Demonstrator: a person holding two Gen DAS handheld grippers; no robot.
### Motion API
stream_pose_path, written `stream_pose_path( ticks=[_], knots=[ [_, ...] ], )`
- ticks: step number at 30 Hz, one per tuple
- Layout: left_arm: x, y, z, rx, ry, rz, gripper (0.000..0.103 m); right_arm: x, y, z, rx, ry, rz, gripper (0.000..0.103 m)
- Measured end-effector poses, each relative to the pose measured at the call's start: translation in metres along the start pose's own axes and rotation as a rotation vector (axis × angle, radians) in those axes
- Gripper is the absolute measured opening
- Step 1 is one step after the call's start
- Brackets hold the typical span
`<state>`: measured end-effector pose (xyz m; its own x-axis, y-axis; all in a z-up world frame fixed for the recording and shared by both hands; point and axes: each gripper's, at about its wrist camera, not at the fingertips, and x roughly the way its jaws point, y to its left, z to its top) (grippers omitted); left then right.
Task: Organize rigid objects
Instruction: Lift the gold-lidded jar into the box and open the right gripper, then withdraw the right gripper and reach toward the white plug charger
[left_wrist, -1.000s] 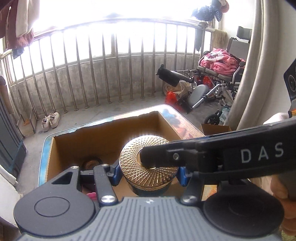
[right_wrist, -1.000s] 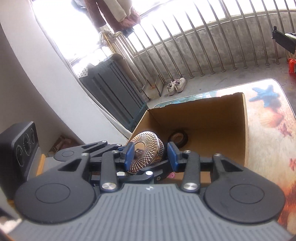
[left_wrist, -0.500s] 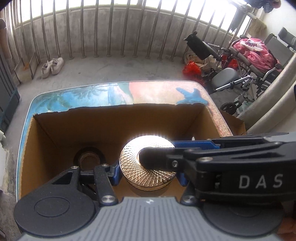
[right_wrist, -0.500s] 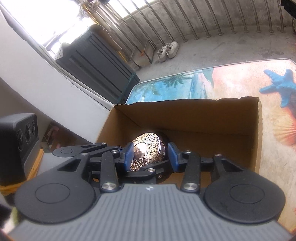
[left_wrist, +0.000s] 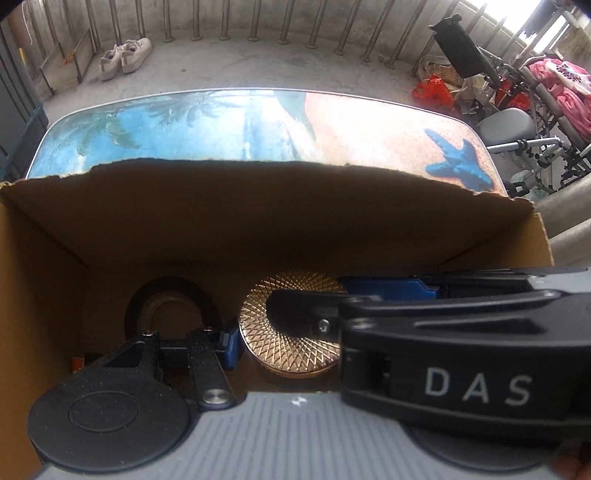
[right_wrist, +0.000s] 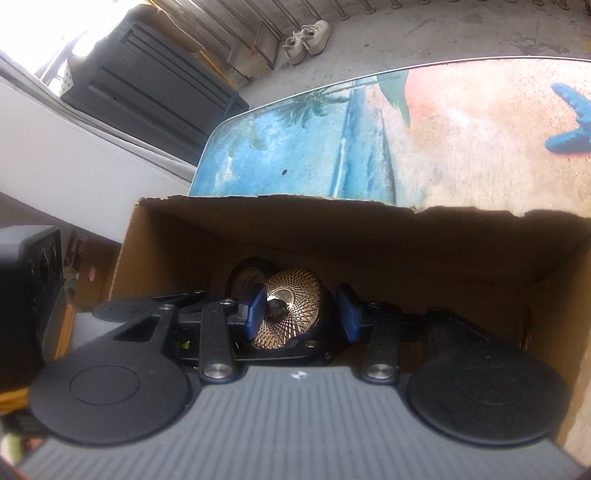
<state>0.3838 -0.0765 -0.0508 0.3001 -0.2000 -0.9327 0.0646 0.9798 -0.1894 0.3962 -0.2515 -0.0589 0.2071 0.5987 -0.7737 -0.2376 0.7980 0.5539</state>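
A round jar with a shiny gold lid (left_wrist: 291, 332) is down inside a brown cardboard box (left_wrist: 258, 218). The lid has a pattern of tiny crossing lines, like a net, and it glints in the light. The part under the lid looks dark. In the right wrist view the jar (right_wrist: 291, 306) looks tipped, so the gold top faces the camera, with a smooth shiny spot in the middle.

Both grippers hold the jar at once. The left gripper (left_wrist: 284, 338) has one blue pad pressed on the left edge of the lid; its other pad is hidden behind the right gripper's black finger, which lies across the top of the lid. The right gripper (right_wrist: 301, 314) has its blue pads on each side of the jar, one on the gold top and one on the dark side, squeezing it.

Just beside the jar, to its left, a dark roll of tape (left_wrist: 171, 310) leans near the back wall of the box.

The box sits on a table (left_wrist: 221, 122) with a beach picture on it: blue water, palm trees and a blue starfish (left_wrist: 458, 162). A pair of white shoes (left_wrist: 123, 59) is on the floor past the table.
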Motion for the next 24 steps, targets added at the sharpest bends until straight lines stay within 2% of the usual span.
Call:
stream_pose_path(
  ticks=[5, 9, 13, 19, 24],
  knots=[
    [0.010, 0.000, 0.005, -0.016, 0.016, -0.004, 0.059, 0.008, 0.002, 0.005, -0.031, -0.005, -0.036, 0.042],
    [0.008, -0.001, 0.009, -0.022, 0.010, 0.002, 0.064, 0.007, 0.002, 0.009, -0.027, -0.017, -0.024, 0.042],
    [-0.001, -0.002, 0.008, -0.016, -0.010, -0.007, 0.076, -0.007, 0.004, 0.005, -0.024, -0.051, -0.006, 0.045],
    [-0.031, -0.009, -0.004, 0.027, -0.060, -0.036, 0.079, -0.061, 0.020, -0.014, -0.055, -0.178, 0.045, 0.050],
    [-0.077, -0.010, -0.023, 0.073, -0.125, -0.120, 0.082, -0.124, 0.034, -0.049, -0.095, -0.318, 0.094, 0.055]
  ],
)
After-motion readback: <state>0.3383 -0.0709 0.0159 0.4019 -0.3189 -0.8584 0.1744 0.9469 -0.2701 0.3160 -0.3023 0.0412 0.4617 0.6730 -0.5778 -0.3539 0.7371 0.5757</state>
